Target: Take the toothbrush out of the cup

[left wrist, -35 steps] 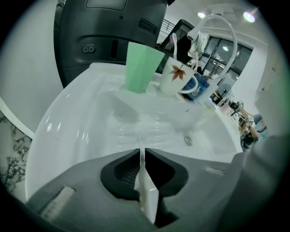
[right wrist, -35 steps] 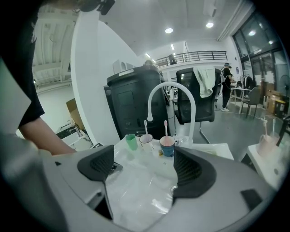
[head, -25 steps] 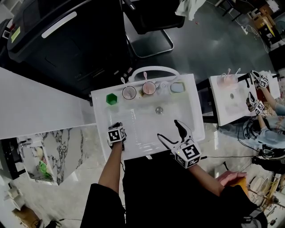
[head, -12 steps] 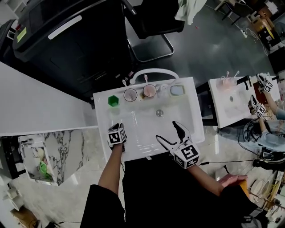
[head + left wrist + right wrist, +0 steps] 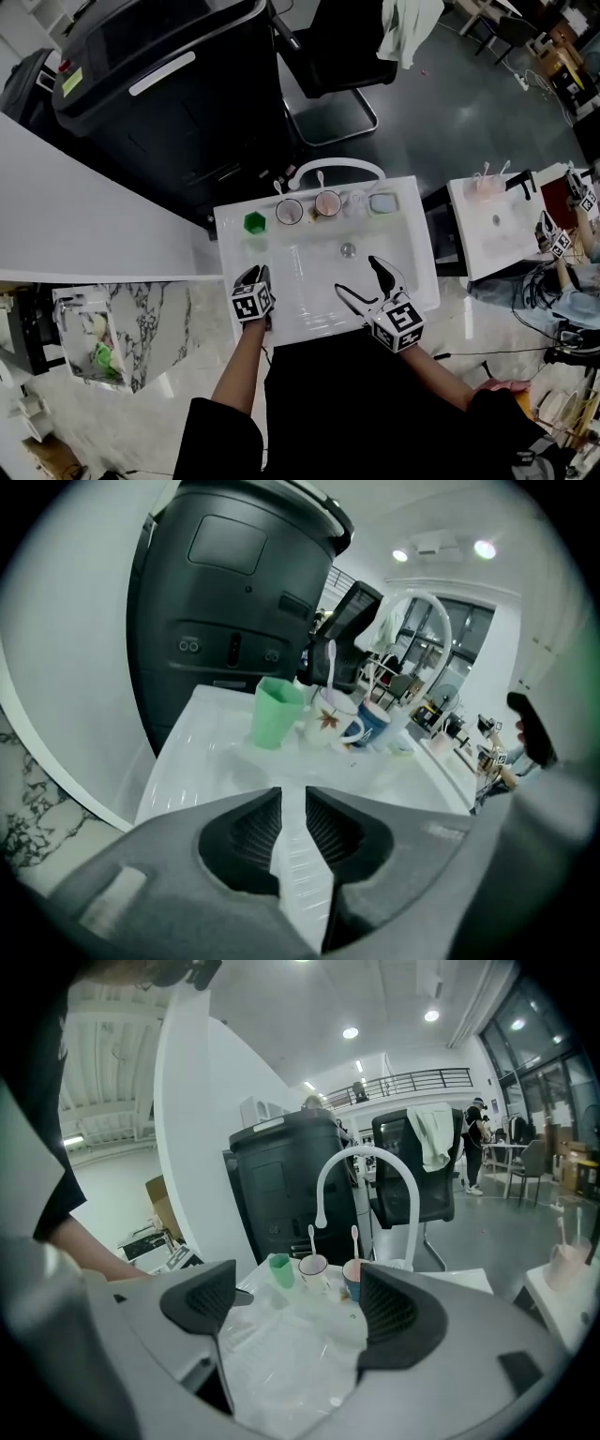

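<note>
Along the back rim of the white sink (image 5: 417,281) stand a green cup (image 5: 254,222) (image 5: 277,712), a white leaf-print mug (image 5: 289,212) (image 5: 328,714) holding a white toothbrush (image 5: 331,663) (image 5: 311,1239), and a blue mug (image 5: 327,202) (image 5: 352,1279) holding a pink toothbrush (image 5: 354,1239). My left gripper (image 5: 253,277) (image 5: 292,794) hangs over the basin's front left, far short of the cups. Its jaws have just been opening, stand a narrow slit apart and hold nothing. Over the front right, my right gripper (image 5: 366,284) (image 5: 295,1297) is wide open and empty.
A white arched faucet (image 5: 336,167) rises behind the mugs, with a soap dish (image 5: 382,202) to their right. A black bin (image 5: 159,84) and an office chair (image 5: 328,56) stand beyond. A second sink (image 5: 492,220) with another person's grippers is at the right.
My left gripper has lifted out of the basin's front left and drawn back toward the front rim. The right gripper has kept still. The head view has shifted.
</note>
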A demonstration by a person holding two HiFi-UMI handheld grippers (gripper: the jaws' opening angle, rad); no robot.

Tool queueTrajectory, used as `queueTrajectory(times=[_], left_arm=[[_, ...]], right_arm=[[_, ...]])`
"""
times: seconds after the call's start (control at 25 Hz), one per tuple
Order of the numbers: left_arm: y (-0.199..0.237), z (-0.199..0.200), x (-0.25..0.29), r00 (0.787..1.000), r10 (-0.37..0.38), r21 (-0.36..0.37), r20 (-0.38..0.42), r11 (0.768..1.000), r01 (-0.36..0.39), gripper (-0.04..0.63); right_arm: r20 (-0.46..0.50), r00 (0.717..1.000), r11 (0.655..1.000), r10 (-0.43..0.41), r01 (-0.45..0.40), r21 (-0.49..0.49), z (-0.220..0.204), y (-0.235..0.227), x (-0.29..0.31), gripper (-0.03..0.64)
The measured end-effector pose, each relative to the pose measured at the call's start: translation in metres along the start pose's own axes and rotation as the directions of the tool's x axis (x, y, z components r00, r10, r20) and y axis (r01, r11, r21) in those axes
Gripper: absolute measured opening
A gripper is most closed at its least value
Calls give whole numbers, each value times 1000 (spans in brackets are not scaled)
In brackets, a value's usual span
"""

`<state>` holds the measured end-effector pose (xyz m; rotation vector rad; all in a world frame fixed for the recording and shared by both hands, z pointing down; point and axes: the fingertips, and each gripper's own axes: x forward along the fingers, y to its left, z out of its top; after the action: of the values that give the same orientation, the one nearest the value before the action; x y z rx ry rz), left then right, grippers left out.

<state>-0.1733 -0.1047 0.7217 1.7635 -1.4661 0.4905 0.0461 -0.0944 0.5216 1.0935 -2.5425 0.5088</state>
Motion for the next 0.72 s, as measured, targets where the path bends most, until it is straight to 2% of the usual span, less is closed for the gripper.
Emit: queueTrajectory(times=[0.16,0.28,0.36,0.56,0.72], left_arm=[[-17,31,-35,989,-51,-50,136,997,58,75],[-33,56,-65,964,-87,-91,250,989,113,72],[-41,68,-84,949,-84,-91,304,989,117,50],[-53,87,-121,916,-79,-54,393,993,109,23],[-55,96,-134,904,-44,48,424,999,26,23]], right_arm=[[14,1000,1000,8,-8,4,7,0,6,410],[22,1000,1000,20,-20,13,12,0,12,410],[26,999,999,28,-29,20,14,1,17,410],[32,999,999,38,-39,30,19,5,33,379],[20,998,997,66,-66,27,22,8,57,378]])
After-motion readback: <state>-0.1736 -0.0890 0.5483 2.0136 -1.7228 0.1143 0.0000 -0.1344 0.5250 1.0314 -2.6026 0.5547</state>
